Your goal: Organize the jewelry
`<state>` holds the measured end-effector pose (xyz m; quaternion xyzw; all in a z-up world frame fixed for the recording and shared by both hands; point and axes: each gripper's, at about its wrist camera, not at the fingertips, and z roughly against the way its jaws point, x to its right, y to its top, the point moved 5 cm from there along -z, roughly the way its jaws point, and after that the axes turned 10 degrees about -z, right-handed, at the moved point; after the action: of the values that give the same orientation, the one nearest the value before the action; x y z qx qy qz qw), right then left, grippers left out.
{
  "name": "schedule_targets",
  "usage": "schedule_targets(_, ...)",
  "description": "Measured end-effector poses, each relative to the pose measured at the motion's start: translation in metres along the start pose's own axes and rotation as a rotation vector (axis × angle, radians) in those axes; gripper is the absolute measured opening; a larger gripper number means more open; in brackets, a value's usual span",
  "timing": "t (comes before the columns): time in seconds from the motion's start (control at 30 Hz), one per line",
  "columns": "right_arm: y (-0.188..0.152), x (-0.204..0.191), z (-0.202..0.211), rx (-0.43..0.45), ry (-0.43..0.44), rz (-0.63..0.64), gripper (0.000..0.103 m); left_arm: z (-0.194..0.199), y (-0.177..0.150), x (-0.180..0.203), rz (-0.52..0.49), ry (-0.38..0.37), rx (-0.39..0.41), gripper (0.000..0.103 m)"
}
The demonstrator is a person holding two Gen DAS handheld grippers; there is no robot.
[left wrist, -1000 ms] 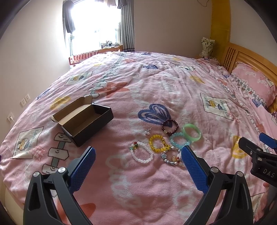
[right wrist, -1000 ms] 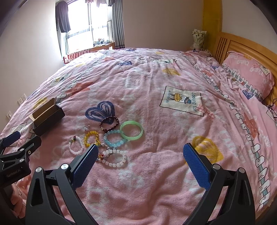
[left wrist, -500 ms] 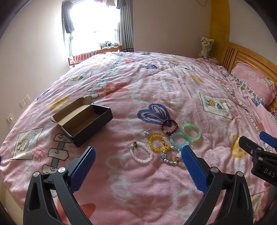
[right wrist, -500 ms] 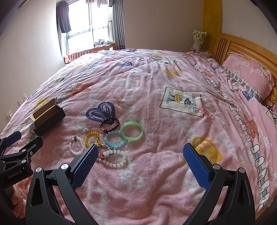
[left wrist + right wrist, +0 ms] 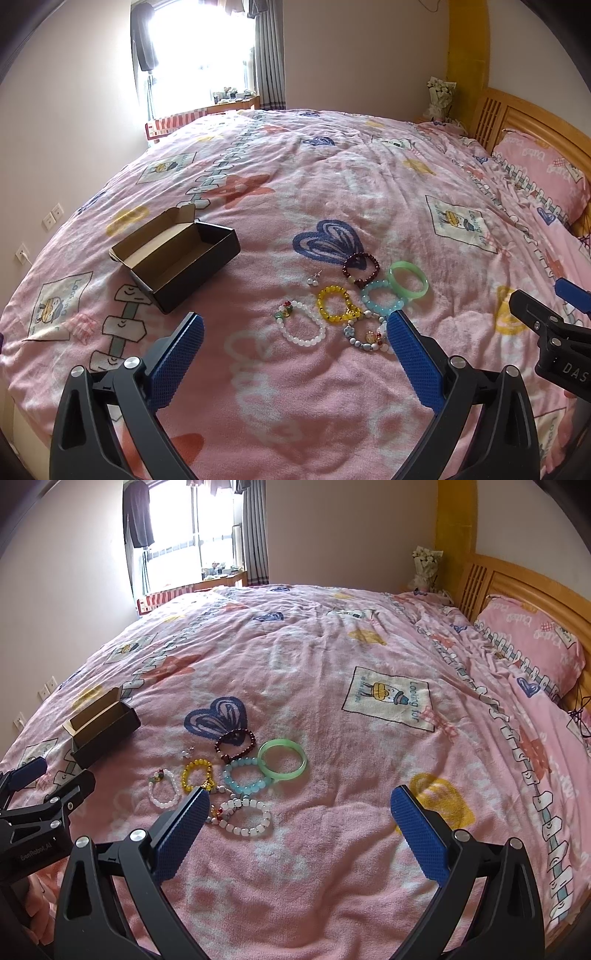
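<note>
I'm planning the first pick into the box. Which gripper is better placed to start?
Left, probably. The left gripper, open, looks over both the bracelets and the open box; for the right gripper, the box lies far off to its left.

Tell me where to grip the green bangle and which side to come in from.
Pinch the green bangle across its rim on the far-right arc, one finger inside the ring, one outside. It lies flat on the pink blanket, so come down from above. Its near-left edge crowds the light blue bead bracelet, while the right side is open. The right gripper, jaws open, looks best placed.
</note>
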<state>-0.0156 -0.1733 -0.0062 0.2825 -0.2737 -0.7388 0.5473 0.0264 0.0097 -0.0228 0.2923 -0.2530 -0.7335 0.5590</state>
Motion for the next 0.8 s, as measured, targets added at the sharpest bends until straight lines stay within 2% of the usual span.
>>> schedule_targets(0.47, 0.0, -0.001, 0.002, 0.002, -0.011, 0.011, 0.096, -0.002, -0.002, 0.001, 0.001, -0.004, -0.009, 0.097)
schedule_targets(0.6, -0.001, 0.002, -0.002, -0.003, -0.06, 0.016, 0.096, -0.012, -0.006, -0.002, 0.011, 0.019, -0.055, 0.097)
schedule_targets(0.8, -0.007, 0.005, -0.022, -0.054, -0.017, -0.01, 0.096, -0.038, -0.018, -0.012, 0.083, -0.044, -0.146, 0.097)
